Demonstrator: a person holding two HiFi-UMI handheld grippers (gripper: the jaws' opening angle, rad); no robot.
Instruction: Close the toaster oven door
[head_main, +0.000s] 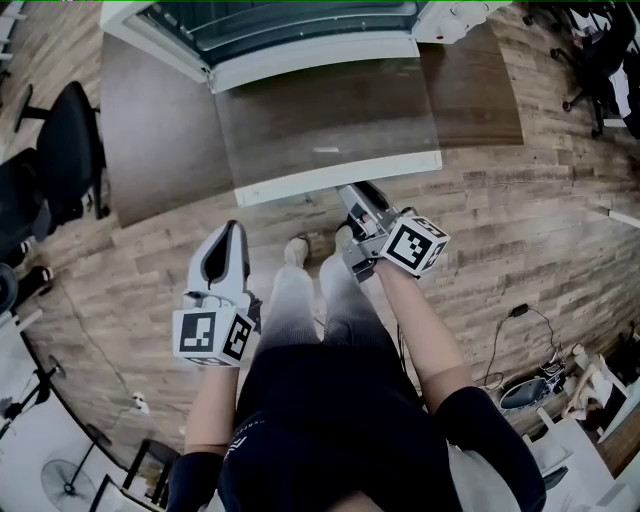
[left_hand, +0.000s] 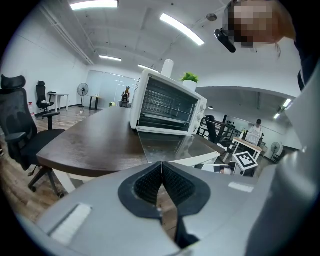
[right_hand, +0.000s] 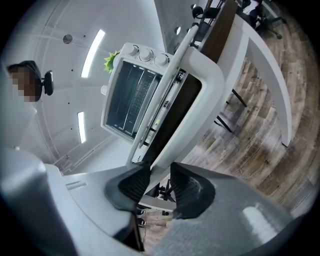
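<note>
- The toaster oven (left_hand: 167, 105) in front of you is white, with a dark interior.
- Its door (head_main: 330, 130) is see-through glass in a white frame.
- The tabletop (head_main: 160, 140) is dark brown with a faint wood grain.
- The floor (head_main: 520, 220) is a pattern of light and mid-brown planks.
- Your left gripper (left_hand: 161, 165) is pale grey, with black ribbed fingers (left_hand: 145, 185).
- Its cube (head_main: 212, 335) is white with black square markers.
- The office chair (head_main: 65, 140) is black.
- The plant (left_hand: 189, 77) is bright green.
- Your top (head_main: 330, 430) is black and your trousers (head_main: 290, 305) are pale grey.

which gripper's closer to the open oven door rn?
Right. The right gripper straddles the front edge of the oven door, jaws closing; the left gripper hangs shut, short of it.
</note>
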